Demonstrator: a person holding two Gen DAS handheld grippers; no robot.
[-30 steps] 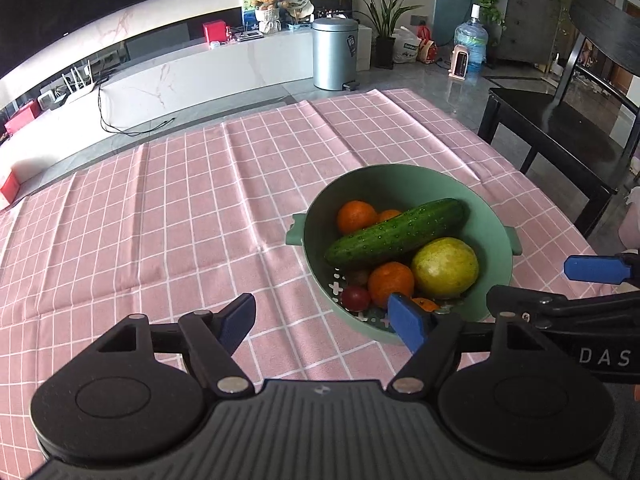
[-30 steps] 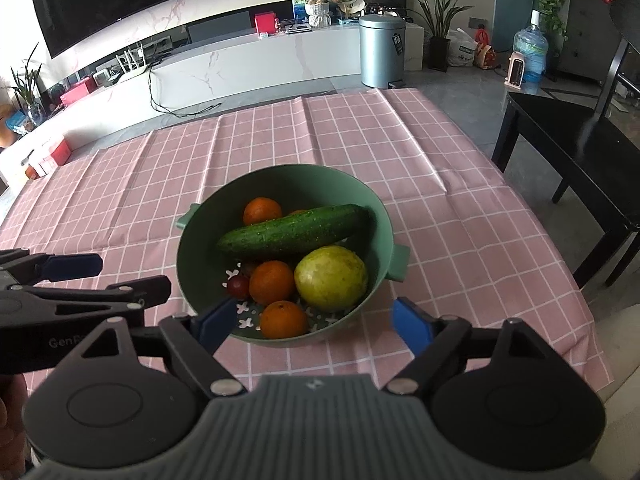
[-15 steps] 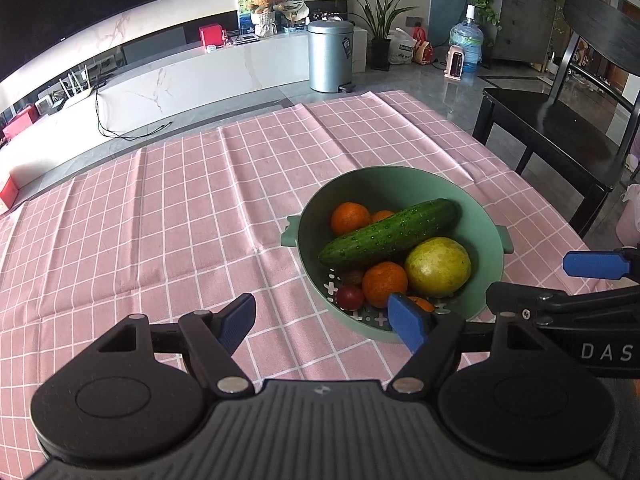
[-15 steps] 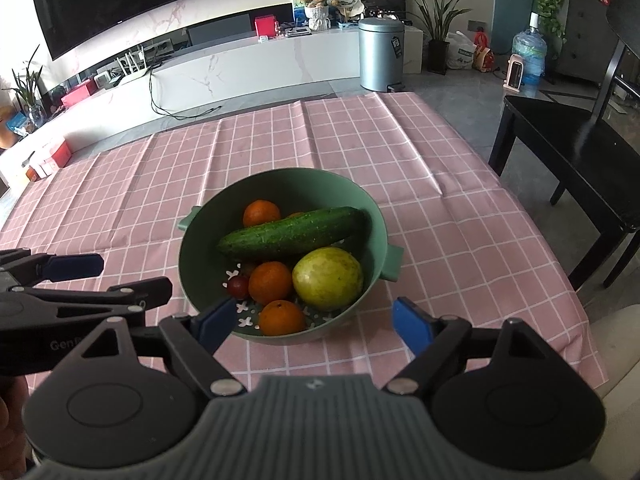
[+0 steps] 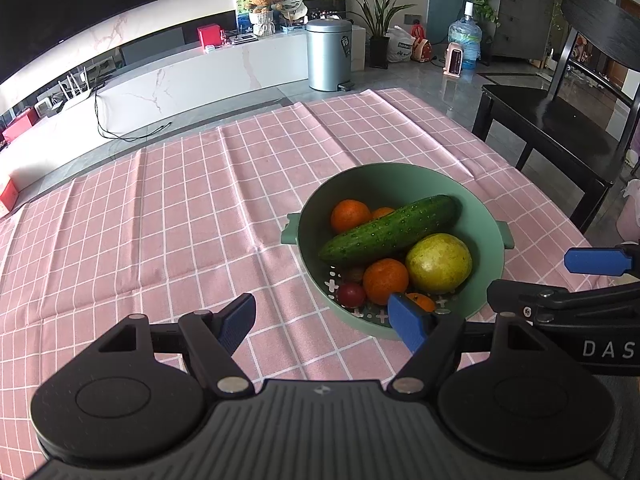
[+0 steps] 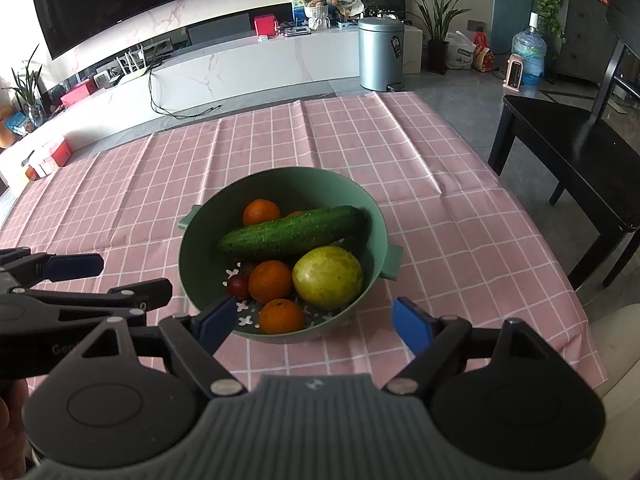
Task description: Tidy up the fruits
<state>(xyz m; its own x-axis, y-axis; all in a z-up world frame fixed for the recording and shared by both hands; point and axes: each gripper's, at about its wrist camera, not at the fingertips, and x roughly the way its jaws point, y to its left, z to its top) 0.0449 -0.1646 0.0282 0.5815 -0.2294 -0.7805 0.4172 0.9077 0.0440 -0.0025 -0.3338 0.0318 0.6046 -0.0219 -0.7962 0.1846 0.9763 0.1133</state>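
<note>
Both tools — left tool, right tool — jaws apart, empty, unmoved before the green bowl of fruit.

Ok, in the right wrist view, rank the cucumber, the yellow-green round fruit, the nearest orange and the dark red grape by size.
1. Long green cucumber
2. Yellow-green round fruit
3. Nearest orange
4. Dark red grape

The cucumber hides most of one orange; the chair runs off-frame

Green bowl; pink checked tablecloth
</note>
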